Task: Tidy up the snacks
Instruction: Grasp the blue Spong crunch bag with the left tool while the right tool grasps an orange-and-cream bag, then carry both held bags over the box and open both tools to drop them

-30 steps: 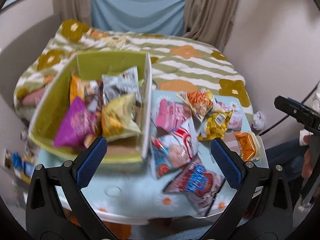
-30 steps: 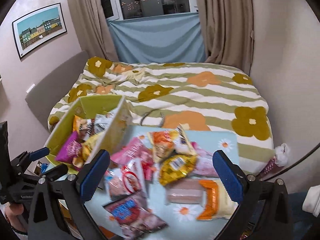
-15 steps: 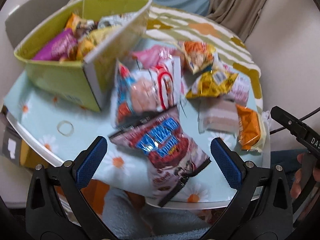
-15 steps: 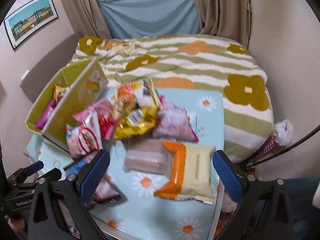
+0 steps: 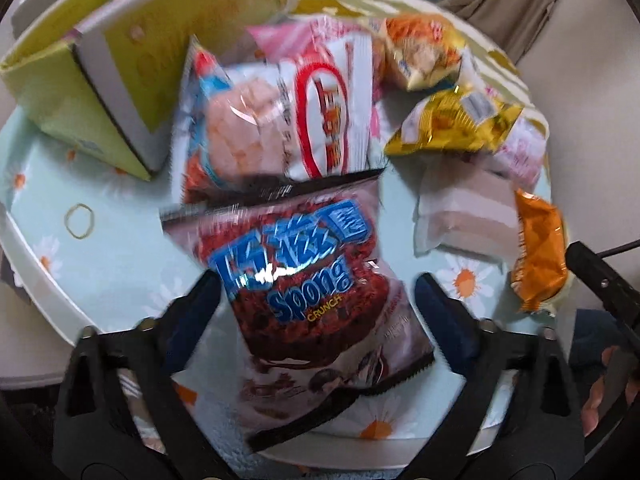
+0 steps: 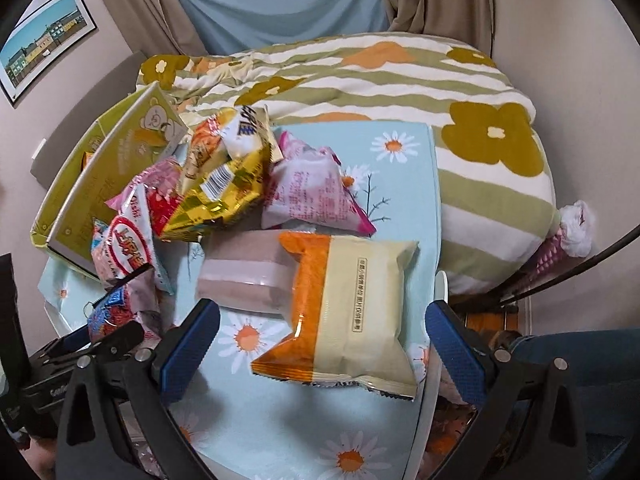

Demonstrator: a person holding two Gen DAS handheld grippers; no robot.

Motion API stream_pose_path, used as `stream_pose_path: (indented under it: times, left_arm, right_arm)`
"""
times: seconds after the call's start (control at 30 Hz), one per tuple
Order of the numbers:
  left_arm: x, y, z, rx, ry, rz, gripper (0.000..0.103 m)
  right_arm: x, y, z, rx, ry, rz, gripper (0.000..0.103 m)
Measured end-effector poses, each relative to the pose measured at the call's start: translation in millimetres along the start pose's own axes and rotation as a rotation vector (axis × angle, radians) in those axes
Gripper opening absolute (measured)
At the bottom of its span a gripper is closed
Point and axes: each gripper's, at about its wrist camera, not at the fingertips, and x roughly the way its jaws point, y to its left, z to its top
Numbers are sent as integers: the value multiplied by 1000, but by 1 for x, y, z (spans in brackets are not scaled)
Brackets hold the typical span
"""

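Snack bags lay on the table.
Left gripper and right gripper fingers stood apart; one bag read "Spong CRUNCH".

Motion blur smears the green box print.

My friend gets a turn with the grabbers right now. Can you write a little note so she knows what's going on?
Left tool: open, empty, straddling the Spong Crunch bag on the table.
Right tool: open, empty, around the orange-and-cream packet.
Green box sits at the table's left and already holds some snacks.
Still loose on the table: red-and-white bag, yellow bag, pink bag, brown-striped packet and others.
Left to do: grip each one and put it in the box.
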Motion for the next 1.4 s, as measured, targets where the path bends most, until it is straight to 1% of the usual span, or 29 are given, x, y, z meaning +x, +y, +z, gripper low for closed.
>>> stream_pose_path:
  times: [0.03,0.07,0.23,0.4,0.5,0.53,0.6,0.63,0.67,0.83,0.9,0.97,1.0,1.07,1.17,1.27,1.4]
  left_arm:
    - [6,-1,-1,-2,18,-9,85]
    - [10,-3,-2,-1,30,-13,84]
    - [11,-9,-8,51,8,-35,80]
    - [10,-9,-8,55,11,-45,77]
    - [8,-9,-12,67,13,-42,76]
    - [6,-8,-13,71,12,-42,74]
    - [2,-6,-13,83,9,-40,73]
    - [0,-6,-14,89,11,-38,73]
    - [-1,-6,-14,93,10,-37,72]
    - [-4,-3,-16,97,14,-44,72]
    - [-7,-2,-19,107,7,-46,72]
    - [-11,-3,-21,120,-1,-54,72]
    - [-13,-3,-21,125,-4,-61,71]
    - [-16,-6,-22,130,-6,-69,71]
    - [-26,-7,-21,138,-13,-75,71]
    - [-43,-10,-17,148,-36,-81,71]
    - [-70,-8,-9,160,-86,-79,71]
  right_arm:
    - [2,0,-1,0,2,2,102]
    - [4,-1,-1,-1,4,2,102]
    - [14,-7,-2,13,15,11,102]
    - [27,-10,0,24,33,17,100]
    - [29,-8,3,7,26,7,100]
    - [30,-7,4,6,25,8,100]
    - [33,-6,5,8,34,16,96]
    - [35,-6,5,10,39,13,91]
    - [37,-6,4,11,43,7,89]
    - [42,-7,0,3,44,-21,83]
    - [45,-8,-1,11,50,-25,78]
    - [46,-9,-1,11,49,-38,68]
    - [45,-8,-1,10,48,-41,67]
    - [42,-8,-2,20,43,-40,62]
    - [33,-5,-2,12,33,-50,60]
    - [15,2,-1,-14,-1,-51,60]
    - [-5,8,4,3,-32,-18,60]
